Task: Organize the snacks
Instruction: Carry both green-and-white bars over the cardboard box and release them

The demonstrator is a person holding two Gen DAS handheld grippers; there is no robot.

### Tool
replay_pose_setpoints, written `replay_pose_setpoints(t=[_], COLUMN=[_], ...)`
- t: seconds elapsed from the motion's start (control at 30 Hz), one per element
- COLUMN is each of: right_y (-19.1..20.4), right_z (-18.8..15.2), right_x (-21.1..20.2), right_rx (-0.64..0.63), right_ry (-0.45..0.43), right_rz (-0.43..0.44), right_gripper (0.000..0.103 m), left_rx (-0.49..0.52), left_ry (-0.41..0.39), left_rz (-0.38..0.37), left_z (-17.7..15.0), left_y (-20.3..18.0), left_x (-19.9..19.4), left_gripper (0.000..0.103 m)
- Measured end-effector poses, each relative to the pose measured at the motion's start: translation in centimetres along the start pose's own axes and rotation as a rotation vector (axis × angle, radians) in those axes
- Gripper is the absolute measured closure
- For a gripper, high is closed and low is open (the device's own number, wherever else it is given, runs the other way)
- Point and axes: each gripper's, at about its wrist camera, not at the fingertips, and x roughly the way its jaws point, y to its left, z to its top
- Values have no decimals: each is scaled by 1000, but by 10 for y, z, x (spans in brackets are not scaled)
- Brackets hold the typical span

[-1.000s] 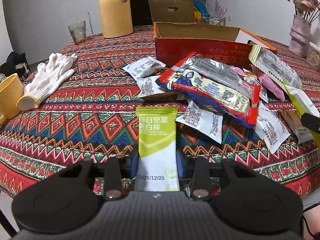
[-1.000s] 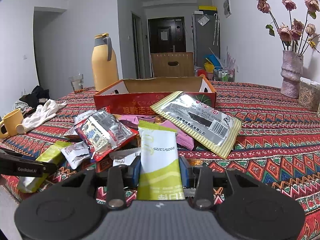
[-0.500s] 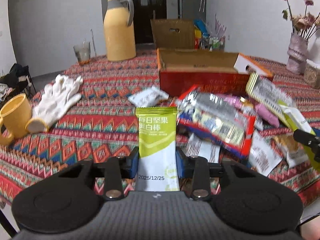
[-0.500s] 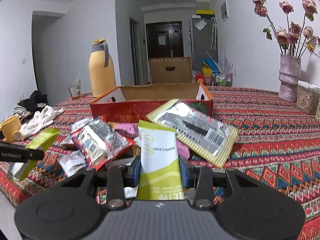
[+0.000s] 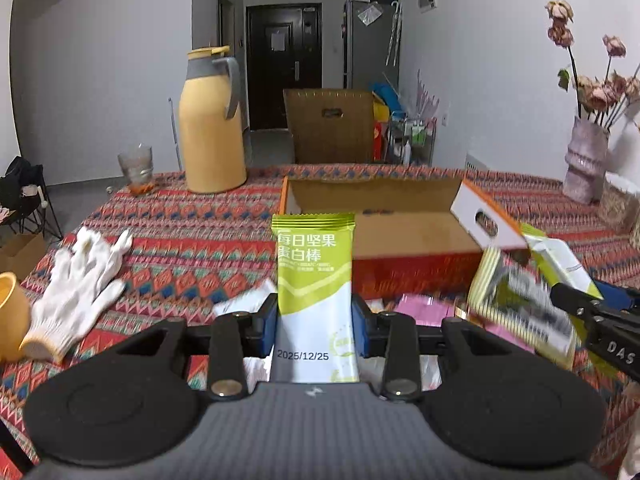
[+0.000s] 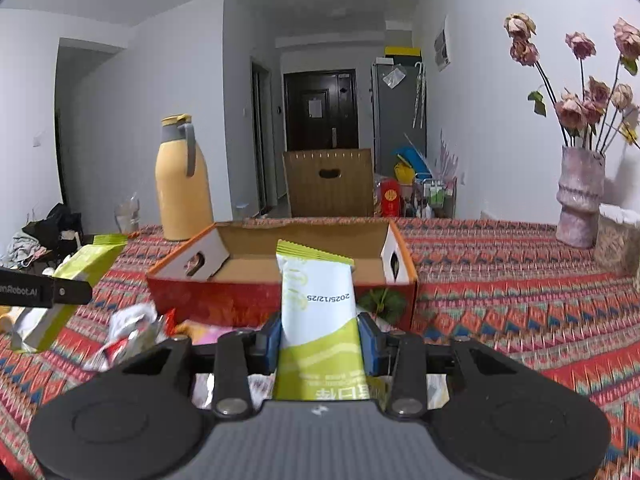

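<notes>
A green-and-white foil snack bar packet (image 5: 315, 304) is clamped upright at frame centre by the left gripper (image 5: 315, 328); an identical inverted packet (image 6: 319, 320) is clamped by the right gripper (image 6: 319, 336), before the open red cardboard box (image 6: 280, 280) on the patterned surface (image 6: 500, 280).

1. the snack bar (image 5: 315, 292) in the left gripper (image 5: 315, 326) is lime green on top and white below, with white lettering and a grey date.
2. the second snack bar (image 6: 318, 320) in the right gripper (image 6: 319, 338) is white at the far end and lime green at the near end.
3. both grippers are black with blue pads (image 5: 267, 328).
4. the tablecloth (image 5: 192, 232) has red, orange, blue and green zigzags and diamonds.
5. the box (image 6: 256, 292) is red outside, plain brown inside, with white, orange-edged flaps.
6. the jug (image 5: 211, 124) is yellow with a grey collar and handle.
7. the glove (image 5: 78, 284) is white.
8. the vase (image 6: 580, 200) is mottled pink, holding faded pink flowers (image 6: 580, 100).
9. the mug (image 5: 12, 316) is yellow.
</notes>
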Motion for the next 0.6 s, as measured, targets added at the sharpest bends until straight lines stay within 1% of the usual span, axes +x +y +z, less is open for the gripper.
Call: replay_pose_setpoints(t=[0.2, 0.37, 0.6], right_y=[-6, -9, -12], right_z=[33, 58, 82], right_x=[40, 75, 129], right_rx=[0, 0, 11], right_ry=[-15, -10, 35], right_rz=[-10, -20, -37], right_gripper=[65, 65, 65], left_rx=[-12, -37, -59], left_ry=[-26, -33, -2], left_rz=[-10, 8, 25], left_z=[34, 59, 84], left_y=[-8, -13, -21], left_x=[27, 54, 101], left_gripper=[66, 66, 66])
